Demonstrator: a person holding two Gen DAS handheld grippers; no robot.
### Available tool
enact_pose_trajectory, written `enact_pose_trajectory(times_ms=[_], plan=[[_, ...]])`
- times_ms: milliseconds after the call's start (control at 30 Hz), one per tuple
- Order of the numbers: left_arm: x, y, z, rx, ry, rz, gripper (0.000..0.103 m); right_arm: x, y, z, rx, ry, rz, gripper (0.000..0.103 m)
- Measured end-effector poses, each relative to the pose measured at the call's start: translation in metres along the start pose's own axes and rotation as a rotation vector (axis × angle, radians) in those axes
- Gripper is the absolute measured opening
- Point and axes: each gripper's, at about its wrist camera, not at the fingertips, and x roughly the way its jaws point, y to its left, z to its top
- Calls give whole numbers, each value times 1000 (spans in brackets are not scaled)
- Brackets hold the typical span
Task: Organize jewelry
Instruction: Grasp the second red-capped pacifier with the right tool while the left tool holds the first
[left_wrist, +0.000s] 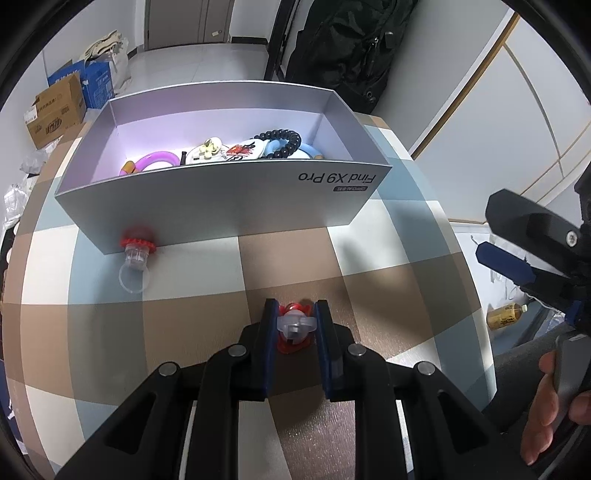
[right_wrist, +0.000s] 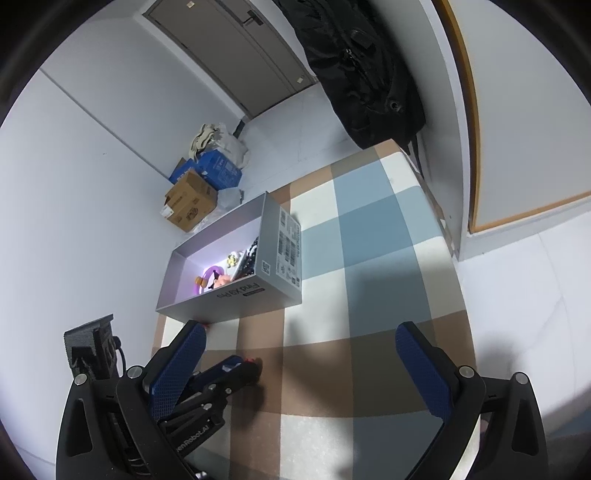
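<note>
My left gripper (left_wrist: 295, 308) is shut on a toy ring with a red flower base and a clear gem (left_wrist: 295, 326), low over the checked tablecloth (left_wrist: 184, 325). A second red and clear toy ring (left_wrist: 136, 254) lies against the front wall of the grey open box (left_wrist: 221, 199). Inside the box are a black bead bracelet (left_wrist: 288, 142), a purple bangle (left_wrist: 157, 160), a blue bangle (left_wrist: 275, 149) and a white flower piece (left_wrist: 209, 147). My right gripper (right_wrist: 301, 369) hovers open and empty at the right, its blue pads (right_wrist: 177, 369) wide apart. The right wrist view shows the left gripper (right_wrist: 240, 367) below the box (right_wrist: 273, 280).
Cardboard and blue boxes (left_wrist: 59, 107) stand on the floor past the table's far left. A black bag (left_wrist: 351, 48) hangs behind the table. A bottle (left_wrist: 504, 314) lies on the floor at the right. A hand (left_wrist: 546, 406) holds the right gripper's handle.
</note>
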Motion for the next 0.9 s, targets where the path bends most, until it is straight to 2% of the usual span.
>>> enact_pose_trajectory(times_ms=[200,533,700,900], plan=[[-8,8,0,-35,-19,-3,14,4,-4,-3,5,13,-20,103],[-36,29,4,-108,-93,-15,14,17,-1,-10,-10,41,-59,103],[-57,45,3,-152,-150,-57,14,24,15,-13,-39,49,-45,103],[-75,64,4,-192,-195,-45,14,46,47,-19,-94,94,9,103]])
